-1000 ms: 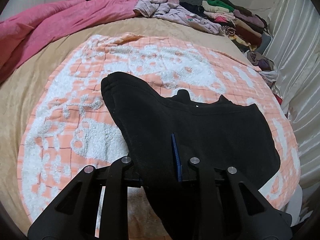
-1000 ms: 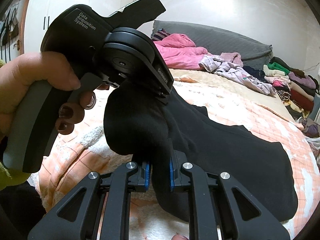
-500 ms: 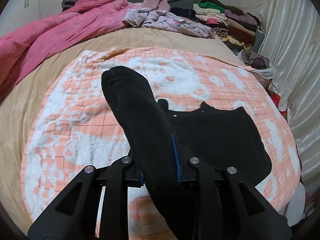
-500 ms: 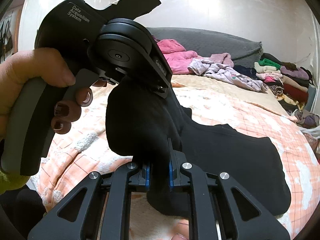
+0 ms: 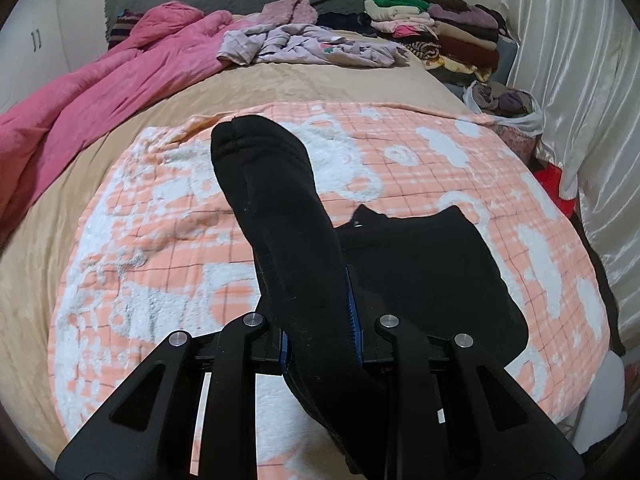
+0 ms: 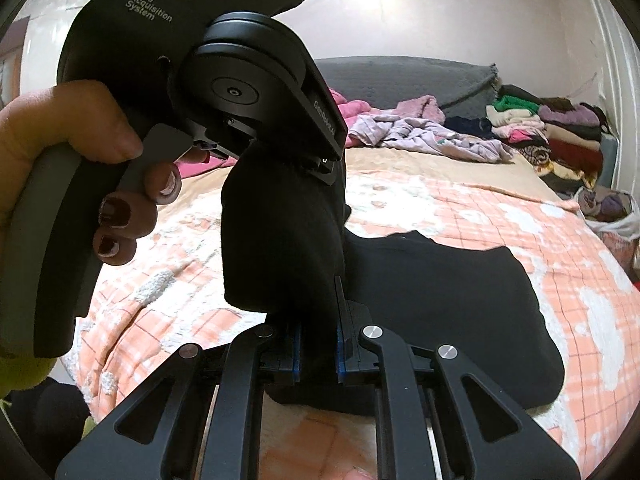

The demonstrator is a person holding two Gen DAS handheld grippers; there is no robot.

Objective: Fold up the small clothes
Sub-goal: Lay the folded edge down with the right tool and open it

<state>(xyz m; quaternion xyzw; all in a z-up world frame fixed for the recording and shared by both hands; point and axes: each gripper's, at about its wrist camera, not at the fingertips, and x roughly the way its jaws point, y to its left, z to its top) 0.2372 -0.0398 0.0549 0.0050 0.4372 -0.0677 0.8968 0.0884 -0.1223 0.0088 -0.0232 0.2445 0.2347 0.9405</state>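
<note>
A black sock (image 5: pixel 280 216) is held in the air over the bed. My left gripper (image 5: pixel 320 320) is shut on it, and its toe end sticks out forward and up. In the right wrist view my right gripper (image 6: pixel 318 344) is shut on the same sock (image 6: pixel 280 248), just below the left gripper's body (image 6: pixel 224 80), which a hand holds. A second black garment (image 5: pixel 432 280) lies flat on the orange and white blanket (image 5: pixel 160 248) under and to the right of the sock; it also shows in the right wrist view (image 6: pixel 460 308).
A pink quilt (image 5: pixel 100 92) lies at the far left of the bed. Loose lilac clothes (image 5: pixel 312 44) and a stack of folded clothes (image 5: pixel 440 32) sit at the head. A white curtain (image 5: pixel 580 100) hangs on the right. A bag of clothes (image 5: pixel 504 104) sits by it.
The sock has been lifted higher off the flat black garment and stretched straighter. Both grippers have risen and tilted, so more of the bed's head shows.
</note>
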